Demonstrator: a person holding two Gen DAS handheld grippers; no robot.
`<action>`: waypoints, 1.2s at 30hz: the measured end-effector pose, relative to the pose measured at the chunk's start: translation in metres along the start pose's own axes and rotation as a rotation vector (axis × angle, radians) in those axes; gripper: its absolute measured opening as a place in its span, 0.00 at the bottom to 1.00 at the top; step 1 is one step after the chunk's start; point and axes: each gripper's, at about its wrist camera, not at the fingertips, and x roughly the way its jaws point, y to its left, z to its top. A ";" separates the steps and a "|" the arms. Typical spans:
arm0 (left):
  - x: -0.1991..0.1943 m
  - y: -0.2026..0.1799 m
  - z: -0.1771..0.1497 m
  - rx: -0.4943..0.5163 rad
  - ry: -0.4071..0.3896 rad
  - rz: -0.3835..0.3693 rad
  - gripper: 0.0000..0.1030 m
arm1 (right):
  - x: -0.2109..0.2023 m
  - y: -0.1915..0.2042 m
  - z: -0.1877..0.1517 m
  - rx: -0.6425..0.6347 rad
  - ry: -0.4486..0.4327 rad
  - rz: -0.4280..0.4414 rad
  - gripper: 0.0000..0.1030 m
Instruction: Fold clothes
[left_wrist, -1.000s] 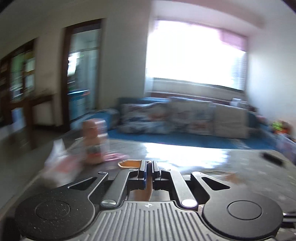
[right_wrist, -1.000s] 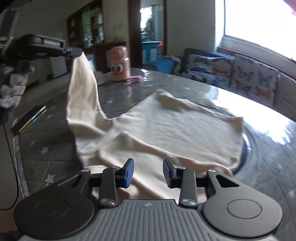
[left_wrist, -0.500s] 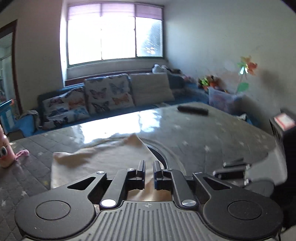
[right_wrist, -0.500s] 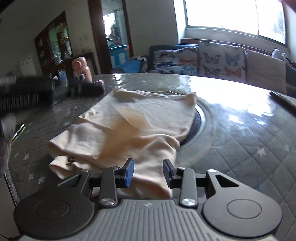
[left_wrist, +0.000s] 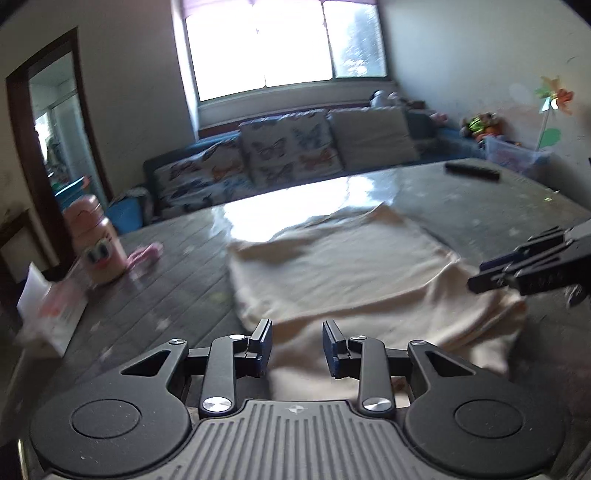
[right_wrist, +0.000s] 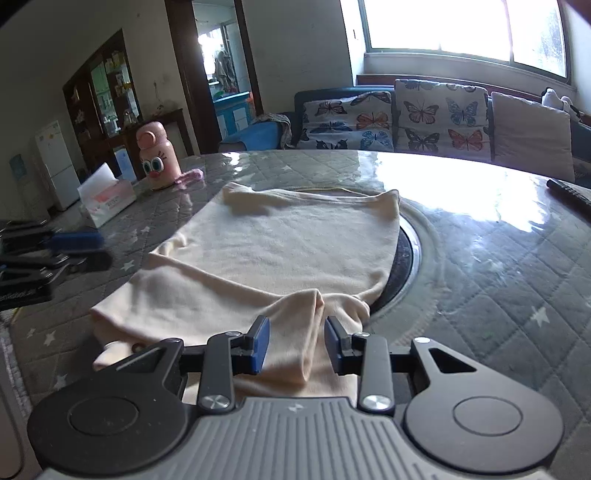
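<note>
A cream garment (right_wrist: 280, 254) lies folded over on the grey quilted table (right_wrist: 498, 280); it also shows in the left wrist view (left_wrist: 343, 266). My right gripper (right_wrist: 297, 345) is open, its jaws on either side of a raised fold at the garment's near edge. My left gripper (left_wrist: 297, 347) is open and empty over the garment's near left corner. In the left wrist view the right gripper (left_wrist: 480, 277) shows at the right edge. In the right wrist view the left gripper (right_wrist: 92, 249) shows at the left.
A pink bottle (right_wrist: 157, 158) and a tissue box (right_wrist: 107, 195) stand at the table's far left. A dark remote (right_wrist: 569, 192) lies at the far right. A round dark inset (right_wrist: 404, 254) sits under the garment's right edge. A sofa (right_wrist: 399, 118) is behind.
My left gripper has let go of the garment and opened, then drawn back to the left. The lifted part now lies folded over the garment. My right gripper stays open.
</note>
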 end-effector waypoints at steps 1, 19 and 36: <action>0.001 0.004 -0.006 -0.007 0.016 0.004 0.32 | 0.004 0.001 -0.001 -0.004 0.007 -0.008 0.31; 0.033 -0.005 0.010 0.005 0.006 -0.039 0.27 | 0.021 0.026 0.018 -0.119 -0.009 -0.025 0.28; 0.045 -0.007 -0.009 0.090 0.034 -0.055 0.24 | 0.019 0.026 -0.007 -0.199 0.051 -0.013 0.28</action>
